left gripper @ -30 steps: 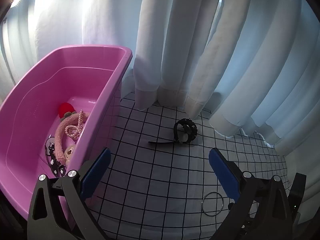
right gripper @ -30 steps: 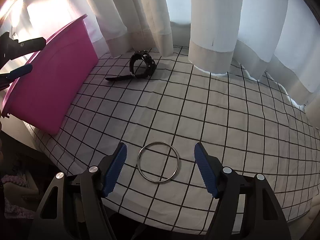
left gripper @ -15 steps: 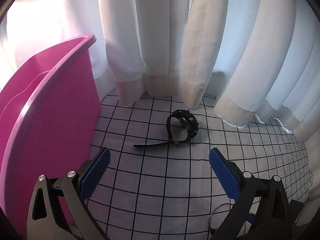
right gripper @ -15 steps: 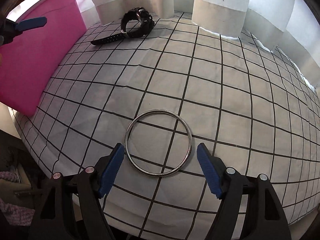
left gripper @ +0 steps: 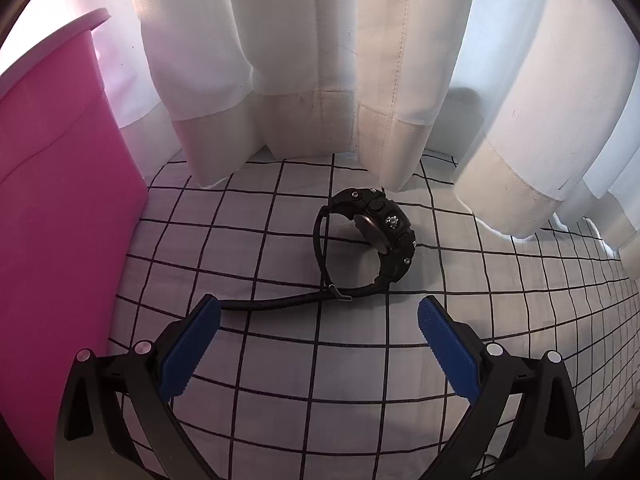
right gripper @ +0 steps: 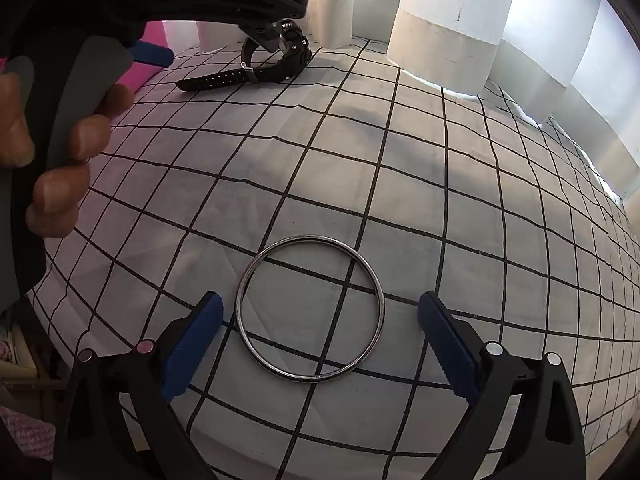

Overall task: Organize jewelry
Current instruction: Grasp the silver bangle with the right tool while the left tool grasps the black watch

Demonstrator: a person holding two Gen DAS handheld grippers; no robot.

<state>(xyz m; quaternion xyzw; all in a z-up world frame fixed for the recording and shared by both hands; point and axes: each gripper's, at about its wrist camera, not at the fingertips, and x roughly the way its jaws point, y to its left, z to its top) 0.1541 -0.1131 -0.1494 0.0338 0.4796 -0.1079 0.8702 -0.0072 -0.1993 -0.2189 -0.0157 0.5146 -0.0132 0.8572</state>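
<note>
A black wristwatch [left gripper: 372, 240] lies on the checked cloth near the curtain hem, its loose strap trailing left. My left gripper [left gripper: 318, 344] is open and empty, just short of the watch, fingertips either side of the strap. The watch also shows in the right wrist view [right gripper: 280, 60], partly behind the left gripper's body. A silver bangle [right gripper: 310, 308] lies flat on the cloth. My right gripper [right gripper: 320, 340] is open and empty, low over the bangle, its blue pads [right gripper: 448, 344] flanking the ring's near half. The pink tub [left gripper: 52, 208] stands at the left.
White curtains [left gripper: 312, 64] hang down to the cloth right behind the watch. The person's hand [right gripper: 60, 152] on the left gripper fills the upper left of the right wrist view. The checked cloth [right gripper: 460, 208] drops off at its near edge.
My left gripper has swung away from the pink tub and closed in on the watch. My right gripper has moved forward and down until the bangle lies between its fingers.
</note>
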